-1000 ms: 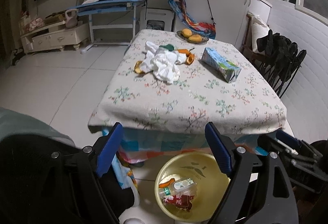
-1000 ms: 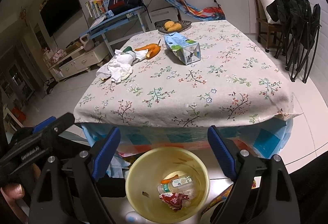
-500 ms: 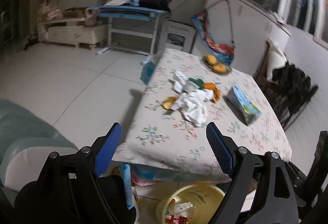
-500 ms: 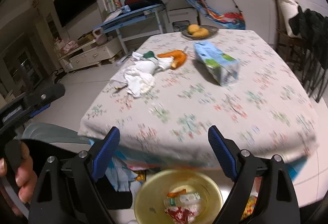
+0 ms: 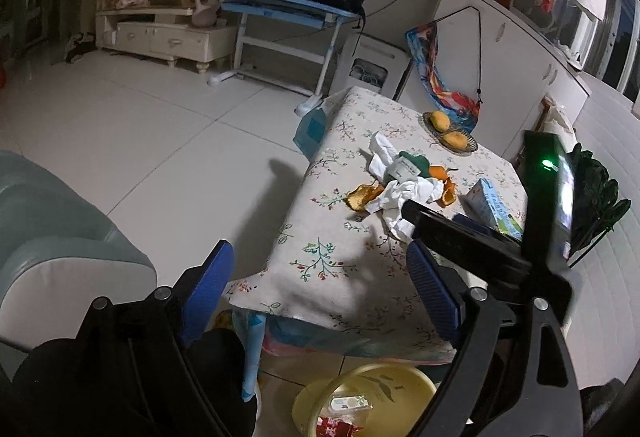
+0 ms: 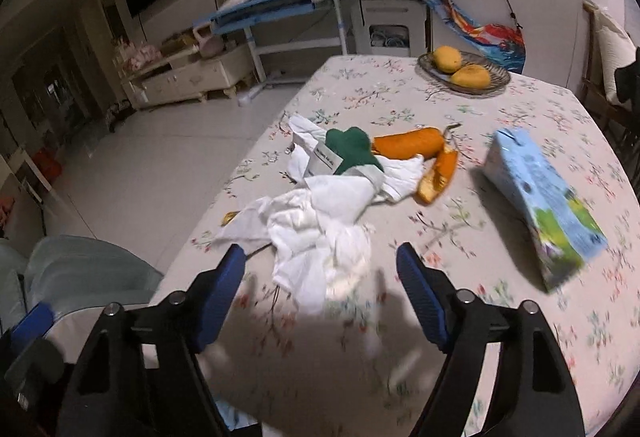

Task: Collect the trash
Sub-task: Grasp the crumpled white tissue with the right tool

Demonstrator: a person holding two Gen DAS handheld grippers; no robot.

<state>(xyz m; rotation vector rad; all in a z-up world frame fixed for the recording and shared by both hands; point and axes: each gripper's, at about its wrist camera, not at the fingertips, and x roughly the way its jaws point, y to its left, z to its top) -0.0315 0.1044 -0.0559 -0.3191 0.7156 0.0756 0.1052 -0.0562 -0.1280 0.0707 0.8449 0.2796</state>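
Note:
A heap of crumpled white tissue [image 6: 320, 229] with a green wrapper [image 6: 354, 151] and orange peels [image 6: 412, 145] lies on the floral tablecloth [image 6: 500, 301]. My right gripper [image 6: 320, 273] is open and empty, just short of the tissue heap. A blue carton [image 6: 544, 205] lies on its side to the right. My left gripper [image 5: 320, 277] is open and empty, off the table's near left corner. The yellow bin [image 5: 360, 401] with trash inside stands on the floor below. The heap [image 5: 404, 189] and the right gripper's body [image 5: 492, 249] show in the left wrist view.
A dish with two mangoes [image 6: 464, 71] sits at the table's far edge. A grey sofa arm [image 5: 60, 237] is at the left. A blue desk [image 5: 288, 9] and white cabinet [image 5: 168, 33] stand at the back. A dark chair [image 5: 596, 193] is at the right.
My right gripper has risen from above the bin and moved forward over the table to the tissue heap. My left gripper has swung left and up, and the right gripper's body entered its view.

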